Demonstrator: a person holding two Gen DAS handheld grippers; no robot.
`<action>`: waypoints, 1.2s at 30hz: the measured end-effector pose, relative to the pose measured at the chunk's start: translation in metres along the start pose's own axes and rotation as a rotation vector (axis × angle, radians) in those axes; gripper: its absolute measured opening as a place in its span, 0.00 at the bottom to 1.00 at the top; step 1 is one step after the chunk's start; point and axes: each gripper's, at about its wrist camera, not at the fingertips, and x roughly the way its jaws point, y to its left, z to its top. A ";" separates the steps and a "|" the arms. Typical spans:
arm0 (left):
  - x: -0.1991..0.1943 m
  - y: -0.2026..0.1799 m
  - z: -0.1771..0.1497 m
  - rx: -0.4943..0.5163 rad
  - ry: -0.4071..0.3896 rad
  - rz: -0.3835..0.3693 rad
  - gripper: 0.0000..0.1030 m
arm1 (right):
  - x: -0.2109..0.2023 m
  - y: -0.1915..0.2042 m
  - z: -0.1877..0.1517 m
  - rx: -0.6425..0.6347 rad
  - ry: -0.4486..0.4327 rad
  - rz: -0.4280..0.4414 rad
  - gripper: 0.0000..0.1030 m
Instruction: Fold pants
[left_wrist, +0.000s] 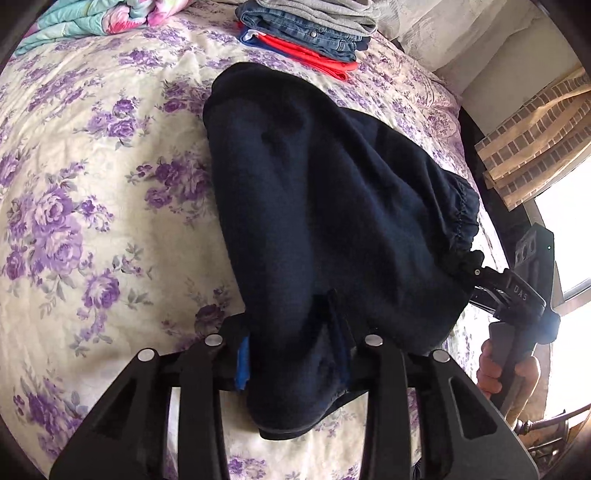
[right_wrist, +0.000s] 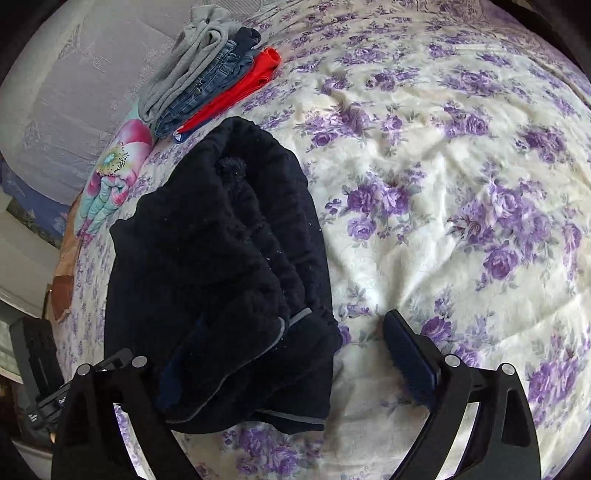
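- The dark navy pants (left_wrist: 332, 206) lie bunched and partly folded on a bed, on a cream bedspread (left_wrist: 92, 192) printed with purple roses.
- The left hand-held gripper (left_wrist: 295, 354) has its fingers drawn in on a thick fold of the pants at their near end; a blue pad (left_wrist: 242, 363) shows at the left finger, and cloth fills the gap between the two.
- In the left wrist view the right hand-held gripper (left_wrist: 476, 275) sits at the gathered elastic waistband (left_wrist: 463, 218), with a hand (left_wrist: 506, 373) around its handle.
- In the right wrist view the right tool's jaws stand wide apart: the right finger (right_wrist: 410, 354) is over bare bedspread, clear of the cloth, while the pants cover the left finger's side.
- A grey-edged hem (right_wrist: 291, 417) of the pants lies nearest the right camera.
- Beyond the pants, just apart from them, is a stack of folded clothes (left_wrist: 306, 29): grey on top, denim below, red and blue at the bottom.
- A pastel floral quilt (left_wrist: 85, 18) lies bunched at the far edge of the bed.
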 end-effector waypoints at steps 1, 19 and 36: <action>0.004 0.003 0.004 -0.017 0.015 -0.025 0.38 | 0.000 -0.001 0.001 0.027 0.018 0.052 0.95; -0.038 -0.044 0.013 0.085 -0.088 0.001 0.15 | -0.051 0.077 -0.024 -0.276 -0.201 -0.001 0.36; -0.096 -0.082 0.383 0.120 -0.292 0.161 0.16 | -0.051 0.217 0.331 -0.349 -0.344 0.077 0.36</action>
